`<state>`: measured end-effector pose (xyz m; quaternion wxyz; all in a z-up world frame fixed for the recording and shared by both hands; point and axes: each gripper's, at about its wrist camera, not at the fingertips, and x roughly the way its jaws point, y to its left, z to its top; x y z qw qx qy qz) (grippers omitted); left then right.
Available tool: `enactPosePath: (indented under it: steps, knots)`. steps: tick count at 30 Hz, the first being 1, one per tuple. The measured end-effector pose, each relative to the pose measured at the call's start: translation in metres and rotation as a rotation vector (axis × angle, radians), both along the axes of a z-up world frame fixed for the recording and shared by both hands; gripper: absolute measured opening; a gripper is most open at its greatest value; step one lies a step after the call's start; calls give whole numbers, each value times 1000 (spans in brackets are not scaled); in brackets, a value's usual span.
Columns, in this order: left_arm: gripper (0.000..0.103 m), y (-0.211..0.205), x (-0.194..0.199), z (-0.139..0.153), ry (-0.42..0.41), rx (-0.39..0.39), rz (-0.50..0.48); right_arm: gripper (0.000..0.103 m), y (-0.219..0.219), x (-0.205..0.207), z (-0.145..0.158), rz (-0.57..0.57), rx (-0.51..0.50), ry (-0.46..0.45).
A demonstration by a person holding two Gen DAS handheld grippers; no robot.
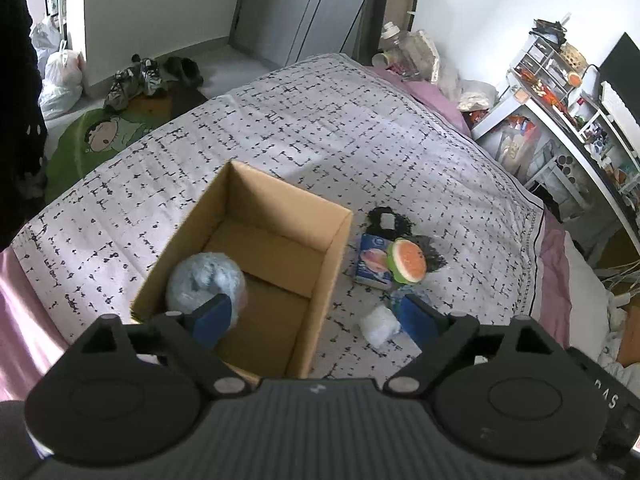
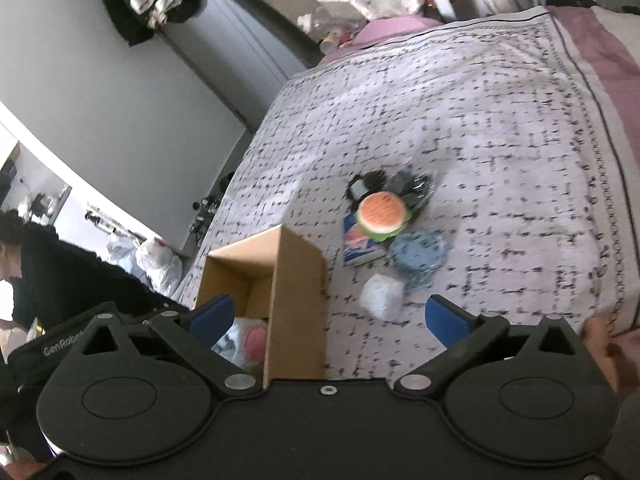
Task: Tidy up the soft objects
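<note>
An open cardboard box (image 1: 280,216) stands on the bed and holds a fluffy light-blue plush (image 1: 206,286). My left gripper (image 1: 316,322) is open and empty above the box's near right corner. To the box's right lie a burger-shaped plush (image 1: 406,260), a tissue pack (image 1: 372,262), a black knitted item (image 1: 386,220), a blue cloth (image 2: 418,254) and a white soft bundle (image 1: 378,326). My right gripper (image 2: 330,320) is open and empty, above the box's side wall (image 2: 298,300) and just short of the white bundle (image 2: 382,296). A pink and white soft thing (image 2: 250,340) shows inside the box.
The bed cover (image 1: 280,120) is white with black marks, over a pink sheet (image 1: 24,300). Shoes (image 1: 140,78) and a green rug (image 1: 92,140) lie on the floor beyond. Cluttered shelves (image 1: 560,120) stand at the right. A person in black (image 2: 60,272) is at the left.
</note>
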<state>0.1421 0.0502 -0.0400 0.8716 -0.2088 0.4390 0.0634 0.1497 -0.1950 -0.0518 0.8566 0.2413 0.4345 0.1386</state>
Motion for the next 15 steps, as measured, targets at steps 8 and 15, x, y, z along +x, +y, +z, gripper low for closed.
enactPosePath:
  steps: [8,15]
  knots:
    - [92,-36,1,3,13,44,8,103,-47,3,-5,-48,44,6]
    - [92,-67,5,6,11,68,0,103,-74,9,-10,-60,92,25]
